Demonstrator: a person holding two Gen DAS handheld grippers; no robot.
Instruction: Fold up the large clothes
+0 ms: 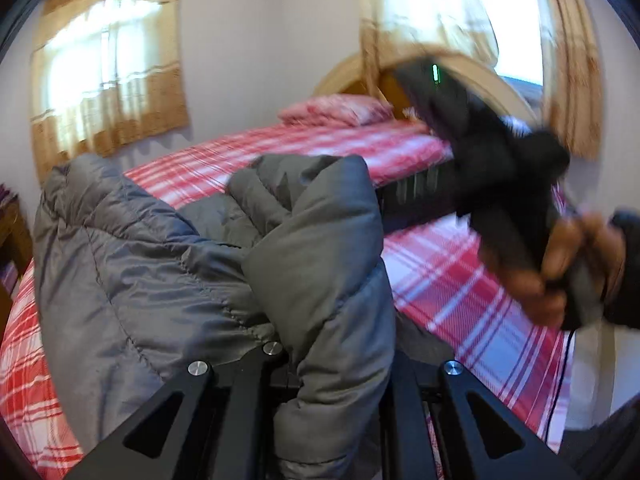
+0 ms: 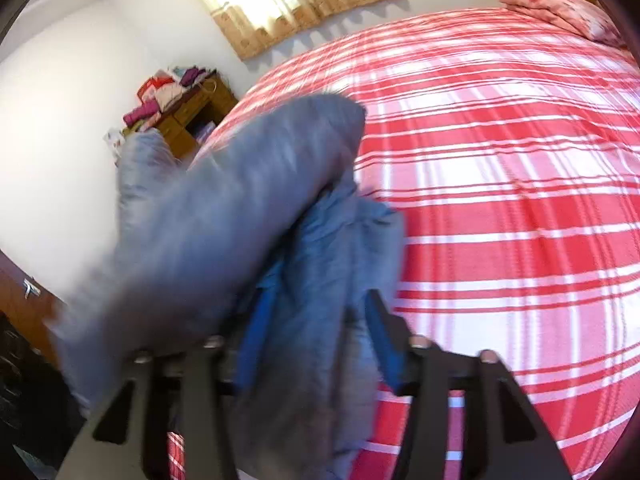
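Observation:
A grey quilted puffer jacket (image 1: 168, 264) is held up above a bed with a red and white plaid sheet (image 1: 460, 280). My left gripper (image 1: 336, 364) is shut on a thick fold of the jacket, which hides its fingertips. My right gripper (image 2: 316, 320) is shut on another bunch of the jacket (image 2: 224, 220), with its blue finger pads (image 2: 256, 332) on either side of the fabric. In the left wrist view the right gripper's black body (image 1: 492, 160) and the hand holding it show blurred at the right.
A pink pillow (image 1: 336, 110) lies by the wooden headboard (image 1: 356, 76). A wooden dresser (image 2: 192, 116) piled with folded clothes stands by the far wall. Curtained windows (image 1: 108, 80) are behind the bed. The plaid sheet (image 2: 500, 200) spreads to the right.

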